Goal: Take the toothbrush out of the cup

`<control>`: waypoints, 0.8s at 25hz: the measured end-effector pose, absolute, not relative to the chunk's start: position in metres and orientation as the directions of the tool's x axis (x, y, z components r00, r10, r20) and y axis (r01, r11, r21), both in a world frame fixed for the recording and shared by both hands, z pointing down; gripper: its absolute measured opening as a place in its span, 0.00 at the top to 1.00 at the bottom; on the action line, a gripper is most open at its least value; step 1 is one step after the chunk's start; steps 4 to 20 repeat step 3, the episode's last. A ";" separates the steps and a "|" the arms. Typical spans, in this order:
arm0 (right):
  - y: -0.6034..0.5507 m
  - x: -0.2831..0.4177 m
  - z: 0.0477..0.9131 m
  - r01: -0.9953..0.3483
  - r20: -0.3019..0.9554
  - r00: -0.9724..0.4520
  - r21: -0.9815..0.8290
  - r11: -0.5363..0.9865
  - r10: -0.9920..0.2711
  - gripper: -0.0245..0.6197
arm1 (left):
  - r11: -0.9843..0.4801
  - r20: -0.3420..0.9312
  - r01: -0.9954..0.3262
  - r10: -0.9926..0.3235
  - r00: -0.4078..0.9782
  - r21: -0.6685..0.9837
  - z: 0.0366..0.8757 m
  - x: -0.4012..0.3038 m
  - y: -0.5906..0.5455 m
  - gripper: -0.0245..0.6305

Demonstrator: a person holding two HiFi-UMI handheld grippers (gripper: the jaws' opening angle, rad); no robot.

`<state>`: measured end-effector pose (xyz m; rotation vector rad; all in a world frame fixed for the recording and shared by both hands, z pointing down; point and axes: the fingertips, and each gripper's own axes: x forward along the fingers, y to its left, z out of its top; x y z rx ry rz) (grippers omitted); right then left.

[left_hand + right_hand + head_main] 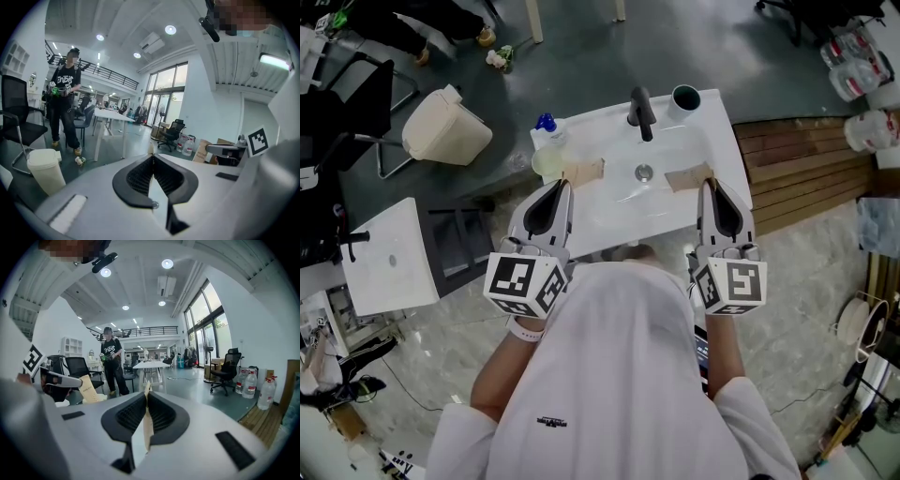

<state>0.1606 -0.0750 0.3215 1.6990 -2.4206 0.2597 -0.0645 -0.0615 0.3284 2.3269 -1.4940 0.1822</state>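
Cup: the cup point(685, 97) stood at the far right corner of the white washbasin point(602, 214), just beside the black faucet point(641, 112), with its dark mouth facing up.
Toothbrush: no toothbrush could be made out in the head view. The inside of the cup read only as a dark well, so I judged any brush to be standing in it with its long axis roughly upright.
Left gripper: the left gripper point(563, 184) rested at the near rim of the washbasin. Its fingers were closed together with only the left tan strip point(583, 172) pinched at their tips.
Right gripper: the right gripper point(707, 184) rested at the near rim on the other side of the drain. Its fingers were closed on the right tan strip point(146, 425), which ran down the line between them.
Key relation: the cup lay ahead of the right fingers, across the bowl and slightly toward the faucet. From the left fingers it lay well apart, beyond the faucet.
Nearer hand: the right, by my reading.
Next move calls for: freeing the right fingers, then reaching forward to the cup and coming down over its mouth along the brush's axis.
Other: a blue-capped bottle point(547, 141) stood at the left far corner.
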 end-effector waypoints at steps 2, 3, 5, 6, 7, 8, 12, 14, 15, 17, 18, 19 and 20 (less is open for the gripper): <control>-0.074 0.161 0.323 -0.941 0.243 -0.335 -0.045 0.335 -0.910 0.94 | -0.369 0.304 -0.899 -0.851 0.429 0.237 0.330 -0.064 -0.060 0.95; -0.073 0.162 0.324 -0.941 0.245 -0.335 -0.045 0.334 -0.910 0.94 | -0.368 0.306 -0.899 -0.850 0.428 0.237 0.330 -0.064 -0.059 0.95; -0.073 0.162 0.324 -0.941 0.245 -0.335 -0.045 0.334 -0.910 0.94 | -0.368 0.306 -0.899 -0.850 0.428 0.237 0.330 -0.064 -0.059 0.95; -0.073 0.162 0.324 -0.941 0.245 -0.335 -0.045 0.334 -0.910 0.94 | -0.368 0.306 -0.899 -0.850 0.428 0.237 0.330 -0.064 -0.059 0.95; -0.073 0.162 0.324 -0.941 0.245 -0.335 -0.045 0.334 -0.910 0.94 | -0.368 0.306 -0.899 -0.850 0.428 0.237 0.330 -0.064 -0.059 0.95; -0.073 0.162 0.324 -0.941 0.245 -0.335 -0.045 0.334 -0.910 0.94 | -0.368 0.306 -0.899 -0.850 0.428 0.237 0.330 -0.064 -0.059 0.95; -0.073 0.162 0.324 -0.941 0.245 -0.335 -0.045 0.334 -0.910 0.94 | -0.368 0.306 -0.899 -0.850 0.428 0.237 0.330 -0.064 -0.059 0.95; -0.073 0.162 0.324 -0.941 0.245 -0.335 -0.045 0.334 -0.910 0.94 | -0.368 0.306 -0.899 -0.850 0.428 0.237 0.330 -0.064 -0.059 0.95; -0.073 0.162 0.324 -0.941 0.245 -0.335 -0.045 0.334 -0.910 0.94 | -0.368 0.306 -0.899 -0.850 0.428 0.237 0.330 -0.064 -0.059 0.95; -0.073 0.162 0.324 -0.941 0.245 -0.335 -0.045 0.334 -0.910 0.94 | -0.368 0.306 -0.899 -0.850 0.428 0.237 0.330 -0.064 -0.059 0.95; -0.073 0.162 0.324 -0.941 0.245 -0.335 -0.045 0.334 -0.910 0.94 | -0.368 0.306 -0.899 -0.850 0.428 0.237 0.330 -0.064 -0.059 0.95; -0.073 0.162 0.324 -0.941 0.245 -0.335 -0.045 0.334 -0.910 0.94 | -0.368 0.306 -0.899 -0.850 0.428 0.237 0.330 -0.064 -0.059 0.95; -0.073 0.162 0.324 -0.941 0.245 -0.335 -0.045 0.334 -0.910 0.94 | -0.368 0.306 -0.899 -0.850 0.428 0.237 0.330 -0.064 -0.059 0.95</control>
